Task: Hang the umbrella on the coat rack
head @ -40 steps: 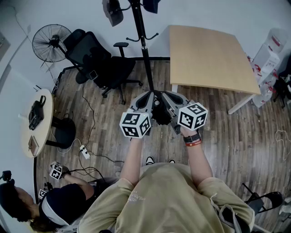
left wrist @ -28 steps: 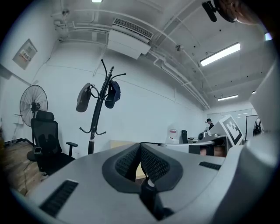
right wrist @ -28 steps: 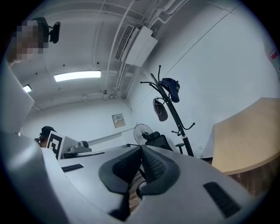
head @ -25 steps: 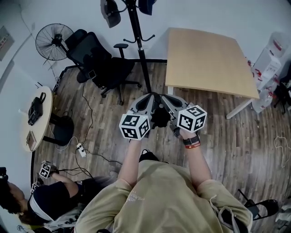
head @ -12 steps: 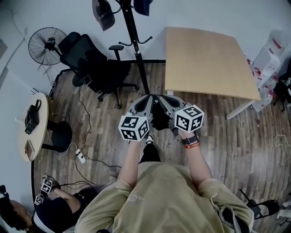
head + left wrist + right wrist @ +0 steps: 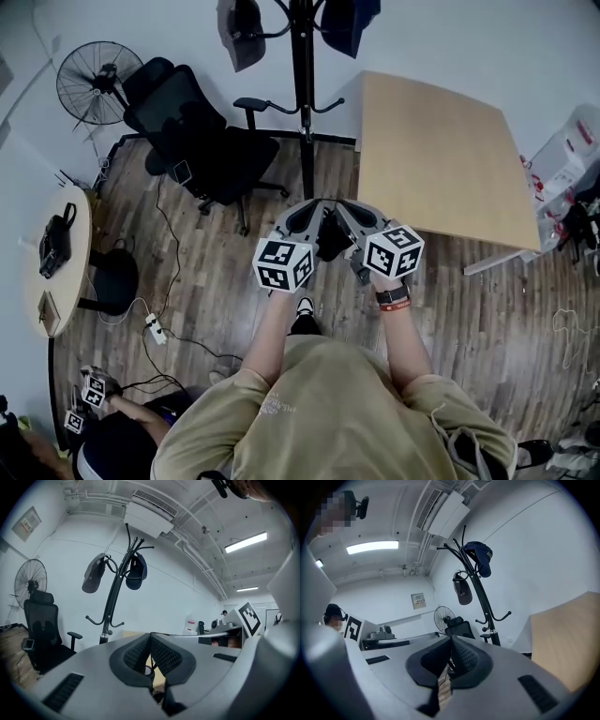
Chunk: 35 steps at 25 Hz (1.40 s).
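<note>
The black coat rack (image 6: 303, 84) stands ahead of me, by the white wall. A grey cap (image 6: 242, 33) and a dark blue cap (image 6: 347, 23) hang from its top hooks. A black bundle, the umbrella (image 6: 330, 239), hangs between my two grippers at chest height. My left gripper (image 6: 317, 216) and right gripper (image 6: 343, 216) are side by side, tips almost touching. In the left gripper view the pads (image 6: 140, 651) are pressed together on a thin cord of the umbrella. The right gripper (image 6: 451, 641) shows the same, with the rack (image 6: 480, 597) behind it.
A black office chair (image 6: 202, 131) and a standing fan (image 6: 98, 82) are left of the rack. A wooden table (image 6: 441, 159) is on its right. A round side table (image 6: 56, 253), floor cables (image 6: 155, 328) and a seated person (image 6: 122, 450) lie to my left.
The view has swung so that the coat rack stands nearly straight ahead. Both grippers stay together on the umbrella. The person at lower left has slid further out of view.
</note>
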Each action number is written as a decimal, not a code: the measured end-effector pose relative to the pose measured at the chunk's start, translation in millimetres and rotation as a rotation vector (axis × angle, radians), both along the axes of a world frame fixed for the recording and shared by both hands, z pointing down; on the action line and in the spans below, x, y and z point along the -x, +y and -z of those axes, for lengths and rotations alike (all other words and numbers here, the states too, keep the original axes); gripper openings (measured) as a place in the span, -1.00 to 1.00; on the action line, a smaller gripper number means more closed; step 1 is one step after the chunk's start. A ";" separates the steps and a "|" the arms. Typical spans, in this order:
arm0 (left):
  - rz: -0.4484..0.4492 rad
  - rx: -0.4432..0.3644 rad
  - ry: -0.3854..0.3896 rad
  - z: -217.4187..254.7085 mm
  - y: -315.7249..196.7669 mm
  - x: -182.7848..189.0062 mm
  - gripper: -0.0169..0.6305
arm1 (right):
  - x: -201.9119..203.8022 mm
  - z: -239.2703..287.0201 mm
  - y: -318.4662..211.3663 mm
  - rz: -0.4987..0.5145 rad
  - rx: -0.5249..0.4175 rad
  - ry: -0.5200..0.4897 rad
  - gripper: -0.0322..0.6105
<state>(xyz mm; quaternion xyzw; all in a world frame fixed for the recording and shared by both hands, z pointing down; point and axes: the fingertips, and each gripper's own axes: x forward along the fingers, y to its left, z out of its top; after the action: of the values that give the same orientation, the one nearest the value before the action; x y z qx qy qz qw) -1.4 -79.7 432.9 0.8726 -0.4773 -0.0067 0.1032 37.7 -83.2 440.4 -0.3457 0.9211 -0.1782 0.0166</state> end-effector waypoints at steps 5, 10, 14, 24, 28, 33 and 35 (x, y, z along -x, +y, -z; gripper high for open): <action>-0.008 0.012 0.007 -6.5 -61.6 31.3 -0.87 | 29.5 -5.4 -59.6 -0.014 0.010 0.012 -0.85; -0.031 0.032 0.008 -15.2 -103.3 47.1 -0.87 | 44.3 -14.1 -102.0 -0.043 0.034 0.011 -0.85; -0.053 0.035 0.007 -16.3 -133.1 55.1 -0.87 | 52.2 -15.8 -134.0 -0.070 0.041 0.013 -0.85; -0.082 0.065 0.001 -38.4 -191.9 70.6 -0.87 | 67.0 -39.2 -193.4 -0.114 0.078 0.016 -0.85; -0.076 0.077 -0.004 -43.5 -212.3 74.0 -0.87 | 71.1 -44.2 -214.9 -0.107 0.088 0.012 -0.85; -0.066 0.064 -0.009 -50.4 -247.1 71.1 -0.87 | 66.6 -49.0 -247.7 -0.081 0.075 0.014 -0.85; -0.065 0.075 -0.027 -55.3 -261.0 68.7 -0.87 | 64.3 -54.7 -260.4 -0.072 0.090 0.015 -0.85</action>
<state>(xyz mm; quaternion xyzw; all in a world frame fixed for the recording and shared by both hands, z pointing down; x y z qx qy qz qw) -70.1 -340.6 488.3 0.8832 -0.4500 0.0263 0.1295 -26.6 -343.6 495.0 -0.3805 0.8992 -0.2159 0.0005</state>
